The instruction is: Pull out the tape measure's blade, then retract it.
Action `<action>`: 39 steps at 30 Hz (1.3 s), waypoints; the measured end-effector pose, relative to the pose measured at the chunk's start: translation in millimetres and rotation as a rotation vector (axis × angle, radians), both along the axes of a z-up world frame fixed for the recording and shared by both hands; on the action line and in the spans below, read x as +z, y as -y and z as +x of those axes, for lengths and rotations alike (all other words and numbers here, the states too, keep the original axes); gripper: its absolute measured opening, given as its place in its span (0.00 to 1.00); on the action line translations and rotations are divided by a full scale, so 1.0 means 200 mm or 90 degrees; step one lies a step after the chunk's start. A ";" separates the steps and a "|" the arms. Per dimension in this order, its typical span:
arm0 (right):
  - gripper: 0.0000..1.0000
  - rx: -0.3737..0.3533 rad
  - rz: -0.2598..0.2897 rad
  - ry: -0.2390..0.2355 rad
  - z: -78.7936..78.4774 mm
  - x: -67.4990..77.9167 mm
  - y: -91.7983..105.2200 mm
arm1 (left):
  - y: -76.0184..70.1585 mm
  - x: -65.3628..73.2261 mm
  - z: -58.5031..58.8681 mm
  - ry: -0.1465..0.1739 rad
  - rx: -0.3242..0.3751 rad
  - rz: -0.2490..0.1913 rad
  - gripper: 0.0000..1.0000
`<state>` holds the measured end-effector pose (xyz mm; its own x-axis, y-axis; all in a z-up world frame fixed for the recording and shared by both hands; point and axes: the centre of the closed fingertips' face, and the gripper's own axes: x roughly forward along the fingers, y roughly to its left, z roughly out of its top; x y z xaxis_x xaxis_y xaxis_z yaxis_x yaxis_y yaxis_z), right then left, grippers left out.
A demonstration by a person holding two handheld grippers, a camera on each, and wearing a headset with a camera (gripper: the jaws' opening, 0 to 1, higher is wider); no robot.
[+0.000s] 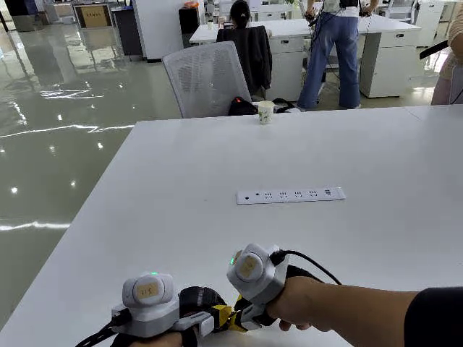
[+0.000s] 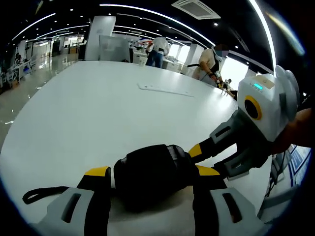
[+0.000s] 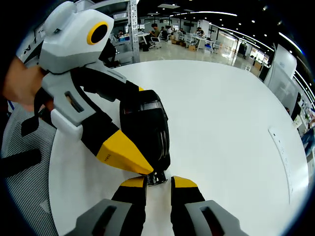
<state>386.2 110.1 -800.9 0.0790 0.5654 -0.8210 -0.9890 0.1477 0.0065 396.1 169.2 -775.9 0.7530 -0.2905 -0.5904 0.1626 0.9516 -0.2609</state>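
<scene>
two claws sit at the near edge of the desk (image 1: 217, 159), open top ahead up to the power strip (image 1: 290, 195), cup (image 1: 265, 111) at the far edge. left claw (image 2: 152, 173) clamped across the black tape measure (image 3: 147, 128) body; right claw (image 3: 158, 182) meets it nose-on, jaws pinched on the blade tip (image 3: 157, 177) at the case mouth.

The table (image 1: 217, 159) lies open ahead and to both sides — only a strip (image 1: 290, 194) crosses mid-table, with a cup (image 1: 265, 111) and chair (image 1: 206, 78) at the far edge. Near edge: left gripper (image 2: 152, 173) and right gripper (image 3: 158, 181) crowd the tape (image 3: 145, 123).
</scene>
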 end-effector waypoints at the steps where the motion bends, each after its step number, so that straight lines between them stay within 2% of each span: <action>1: 0.16 -0.003 0.003 0.000 0.00 0.00 0.01 | -0.01 0.00 -0.01 0.000 -0.002 0.001 0.65; 5: 0.17 -0.018 0.004 -0.008 -0.02 0.00 0.03 | -0.04 0.00 -0.02 0.003 -0.003 0.003 0.69; 6: 0.17 -0.022 0.006 -0.010 -0.02 0.01 0.04 | -0.04 0.01 -0.02 0.011 -0.001 -0.009 0.70; 11: 0.18 -0.035 0.017 -0.010 -0.05 0.03 0.08 | -0.04 0.01 -0.05 0.010 -0.004 -0.026 0.81; 14: 0.19 -0.049 0.036 -0.012 -0.07 0.06 0.11 | -0.02 0.01 -0.06 0.020 -0.028 -0.024 0.91; 16: 0.22 -0.065 0.052 -0.017 -0.08 0.08 0.14 | 0.00 0.00 -0.08 0.018 -0.048 -0.020 0.99; 18: 0.22 -0.069 0.061 -0.018 -0.09 0.10 0.16 | 0.01 0.00 -0.10 0.017 -0.064 -0.023 0.99; 23: 0.25 -0.094 0.085 -0.017 -0.11 0.14 0.24 | 0.03 0.00 -0.15 0.022 -0.129 -0.001 0.99; 26: 0.26 -0.108 0.099 -0.017 -0.12 0.18 0.29 | 0.04 0.02 -0.21 0.034 -0.187 -0.001 0.99; 28: 0.26 -0.120 0.109 -0.019 -0.12 0.19 0.32 | 0.03 0.02 -0.24 0.033 -0.209 0.017 0.99; 29: 0.27 -0.124 0.112 -0.018 -0.12 0.20 0.33 | 0.02 0.03 -0.25 0.038 -0.224 0.028 0.99; 31: 0.28 -0.133 0.121 -0.015 -0.14 0.22 0.38 | 0.01 0.07 -0.29 0.052 -0.250 0.031 0.99; 34: 0.30 -0.156 0.142 -0.016 -0.15 0.24 0.44 | -0.01 0.09 -0.32 0.053 -0.279 0.054 0.99; 36: 0.31 -0.163 0.145 -0.014 -0.16 0.25 0.49 | -0.02 0.11 -0.36 0.047 -0.316 0.070 0.99; 39: 0.33 -0.180 0.153 -0.009 -0.18 0.26 0.55 | -0.05 0.12 -0.38 0.047 -0.331 0.085 0.99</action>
